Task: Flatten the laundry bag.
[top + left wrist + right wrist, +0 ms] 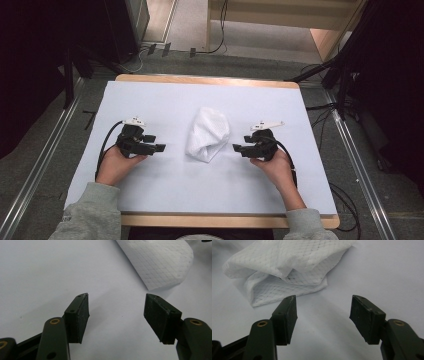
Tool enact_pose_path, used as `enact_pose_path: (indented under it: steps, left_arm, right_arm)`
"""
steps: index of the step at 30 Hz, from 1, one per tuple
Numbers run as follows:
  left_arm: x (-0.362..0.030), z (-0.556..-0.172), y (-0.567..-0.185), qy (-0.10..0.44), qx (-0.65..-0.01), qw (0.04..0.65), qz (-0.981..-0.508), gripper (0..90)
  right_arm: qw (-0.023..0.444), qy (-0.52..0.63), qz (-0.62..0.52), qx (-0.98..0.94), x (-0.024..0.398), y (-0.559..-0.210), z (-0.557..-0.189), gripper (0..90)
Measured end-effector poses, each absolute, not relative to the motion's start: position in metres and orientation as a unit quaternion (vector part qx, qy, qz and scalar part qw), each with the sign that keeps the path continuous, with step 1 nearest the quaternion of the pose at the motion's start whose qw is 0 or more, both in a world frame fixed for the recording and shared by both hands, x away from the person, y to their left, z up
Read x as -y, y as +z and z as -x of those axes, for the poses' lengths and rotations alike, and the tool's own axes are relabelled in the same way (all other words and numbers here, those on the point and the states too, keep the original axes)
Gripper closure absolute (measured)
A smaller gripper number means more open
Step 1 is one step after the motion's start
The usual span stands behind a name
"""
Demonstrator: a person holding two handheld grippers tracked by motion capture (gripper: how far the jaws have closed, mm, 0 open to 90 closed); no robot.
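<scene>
**Both claws released, cloth loose between them**

A crumpled white cloth (208, 134) lies near the middle of the white counter (165, 102), w/ a quilted grid pattern visible in both gripper views. It sits between the two claws, touching neither.

Left claw (159, 148) rests on the counter to the cloth's left, held in the person's left hand (116, 165), pointing toward the cloth. In the left gripper view its jaws stand wide apart w/ nothing but bare counter between them; cloth (160, 262) lies beyond, off toward the upper right.

Right claw (236, 148) sits to the cloth's right, in the right hand (274, 167), also aimed inward. Its jaws are apart too, nothing gripped; in the right gripper view the cloth (287, 265) lies just ahead, toward the upper left, its near edge close to one pad (292, 317) but not between the jaws.
</scene>
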State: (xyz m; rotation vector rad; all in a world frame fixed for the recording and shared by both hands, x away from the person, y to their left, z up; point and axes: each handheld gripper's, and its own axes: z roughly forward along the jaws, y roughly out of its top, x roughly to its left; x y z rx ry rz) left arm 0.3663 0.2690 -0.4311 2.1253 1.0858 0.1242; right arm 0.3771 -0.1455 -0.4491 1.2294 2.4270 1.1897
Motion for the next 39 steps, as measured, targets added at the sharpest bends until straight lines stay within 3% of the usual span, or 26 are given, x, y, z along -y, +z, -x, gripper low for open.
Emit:
enact_pose_path:
  steps: [15, 21, 22, 23, 24, 27, 39]
  left_arm:
    - [-0.265, -0.372, -0.431, 0.045, -0.417, 0.369, -0.829, 38.1]
    - [-0.263, -0.370, -0.432, 0.043, -0.413, 0.365, -0.833, 38.2]
    - [-0.264, -0.370, -0.432, 0.044, -0.414, 0.366, -0.832, 38.3]
    - [-0.264, -0.369, -0.432, 0.043, -0.413, 0.367, -0.833, 38.3]
    - [-0.265, -0.368, -0.431, 0.047, -0.416, 0.368, -0.830, 38.3]
    - [-0.266, -0.368, -0.431, 0.048, -0.414, 0.368, -0.831, 38.3]
    - [-0.271, -0.363, -0.431, 0.058, -0.421, 0.370, -0.826, 38.2]
  right_arm:
    - [0.090, 0.403, -0.420, -0.808, 0.155, -0.447, -0.376, 48.0]
    - [0.080, 0.413, -0.426, -0.801, 0.154, -0.439, -0.376, 67.7]
    - [0.082, 0.414, -0.423, -0.802, 0.153, -0.437, -0.378, 77.1]
    - [0.082, 0.414, -0.423, -0.802, 0.153, -0.437, -0.378, 77.1]
    - [0.086, 0.413, -0.420, -0.804, 0.149, -0.436, -0.380, 85.4]
    - [0.077, 0.410, -0.419, -0.807, 0.141, -0.439, -0.385, 90.0]
    - [0.064, 0.396, -0.405, -0.822, 0.104, -0.450, -0.407, 90.0]
